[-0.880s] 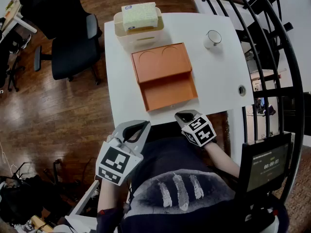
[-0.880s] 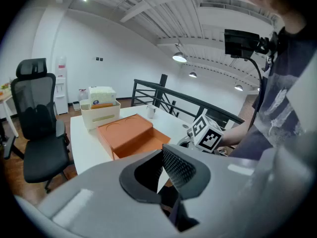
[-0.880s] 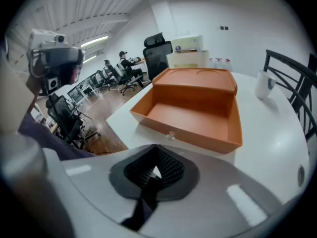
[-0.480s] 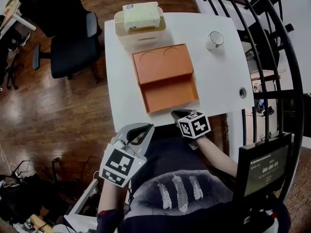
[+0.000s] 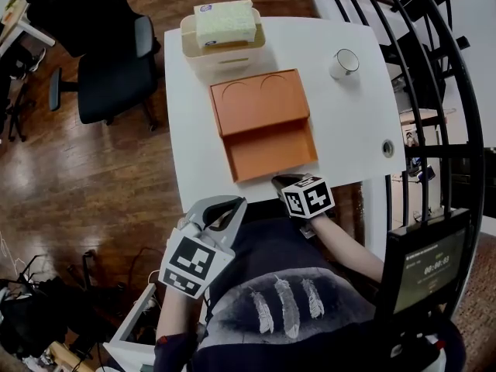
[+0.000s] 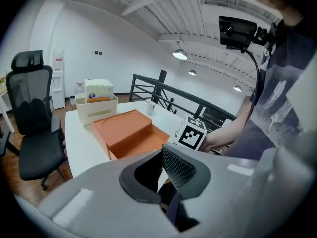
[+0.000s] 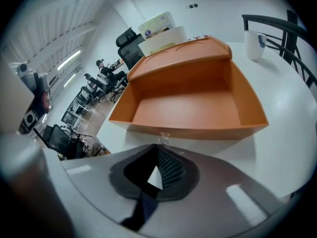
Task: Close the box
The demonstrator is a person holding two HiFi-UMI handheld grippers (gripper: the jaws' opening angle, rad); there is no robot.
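- Hovering at the near edge of the white table point(image 5: 349, 122), my right gripper point(image 5: 277, 180) sits just short of the orange box point(image 5: 263, 122), jaws pressed together on nothing.
- My left gripper point(image 5: 232, 205), off the table at the box's near left, is likewise closed and empty.
- The box lies open, lid laid back on its far side.
- A cream basket point(image 5: 221, 53) stands beyond the box and a white cup point(image 5: 342, 63) to its far right.
- I cannot read the monitor's point(image 5: 422, 266) digits.

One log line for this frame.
box: drawer open | right gripper: shut, empty, near drawer front | left gripper: shut, empty, away from box
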